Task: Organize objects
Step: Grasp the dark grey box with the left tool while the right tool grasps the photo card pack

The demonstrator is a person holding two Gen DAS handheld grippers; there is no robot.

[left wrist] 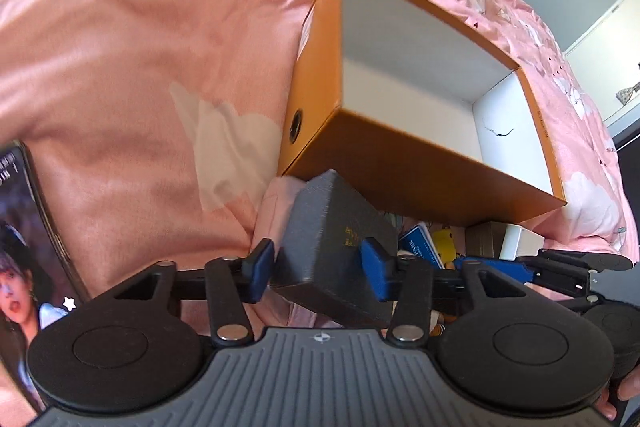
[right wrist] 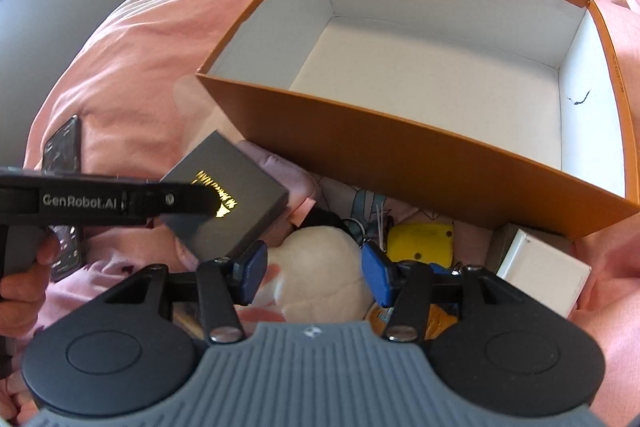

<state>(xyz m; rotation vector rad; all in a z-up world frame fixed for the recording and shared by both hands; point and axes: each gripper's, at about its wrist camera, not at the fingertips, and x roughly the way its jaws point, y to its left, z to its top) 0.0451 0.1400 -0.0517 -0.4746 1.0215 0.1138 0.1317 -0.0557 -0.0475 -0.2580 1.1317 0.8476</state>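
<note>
A dark grey box with gold lettering [left wrist: 332, 227] rests tilted on the pile of things in front of the orange box [left wrist: 400, 171]. My left gripper [left wrist: 318, 267] is shut on it, a blue pad against each side. In the right wrist view the same grey box [right wrist: 228, 195] lies left of centre, partly under the left gripper's black finger. My right gripper [right wrist: 316, 273] is shut on a cream plush toy [right wrist: 324, 259], which fills the gap between its pads. The orange box [right wrist: 400, 155] stands open with a bare white inside.
Pink bedding [left wrist: 140, 67] lies under everything. A dark phone [right wrist: 64, 147] and a photo book [left wrist: 24, 247] are at the left. A yellow item [right wrist: 420, 239], a white box [right wrist: 544, 275] and a blue card [left wrist: 420, 243] crowd the orange box's near wall.
</note>
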